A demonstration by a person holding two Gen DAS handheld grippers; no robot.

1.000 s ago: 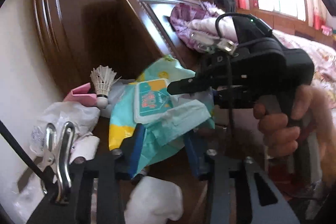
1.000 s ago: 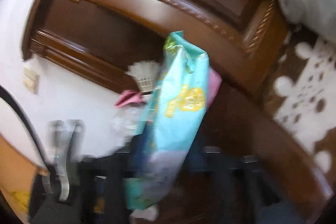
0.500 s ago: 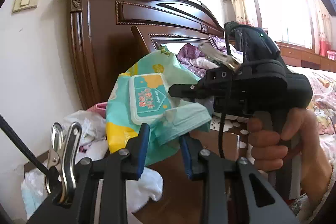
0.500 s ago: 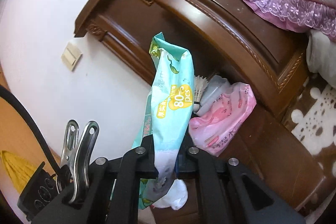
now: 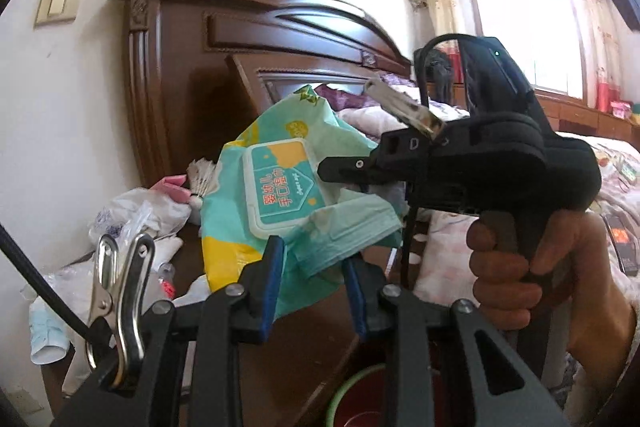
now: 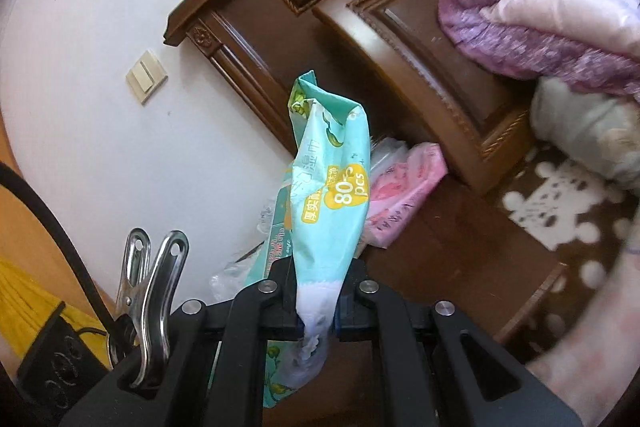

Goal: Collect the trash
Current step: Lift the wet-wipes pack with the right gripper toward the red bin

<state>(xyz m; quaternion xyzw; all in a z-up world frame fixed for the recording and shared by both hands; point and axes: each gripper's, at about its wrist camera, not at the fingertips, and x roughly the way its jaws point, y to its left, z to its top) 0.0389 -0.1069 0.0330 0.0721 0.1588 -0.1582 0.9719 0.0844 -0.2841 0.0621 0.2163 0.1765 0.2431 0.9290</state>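
Note:
A teal and yellow wet wipes packet (image 5: 280,187) hangs in the air in front of the headboard, held from two sides. My left gripper (image 5: 314,283) is shut on its lower flap, with the blue pads (image 5: 272,275) on either side of it. From the right, the black body of my right gripper (image 5: 480,163) reaches in, a hand on its handle. In the right wrist view the right gripper (image 6: 316,323) is shut on the packet (image 6: 332,211), which stands up crumpled from the jaws. Its white end hangs below them.
A dark wooden nightstand (image 5: 304,339) carries white plastic bags (image 5: 136,211), a pink packet (image 6: 404,187) and a shuttlecock (image 5: 200,179). The carved headboard (image 5: 200,75) stands behind it, with bedding (image 6: 540,39) to the right. A green-rimmed bin (image 5: 352,383) shows below the left gripper.
Both grippers have lifted the packet up and away from the nightstand clutter. The right gripper rolled and closed tighter on the packet.

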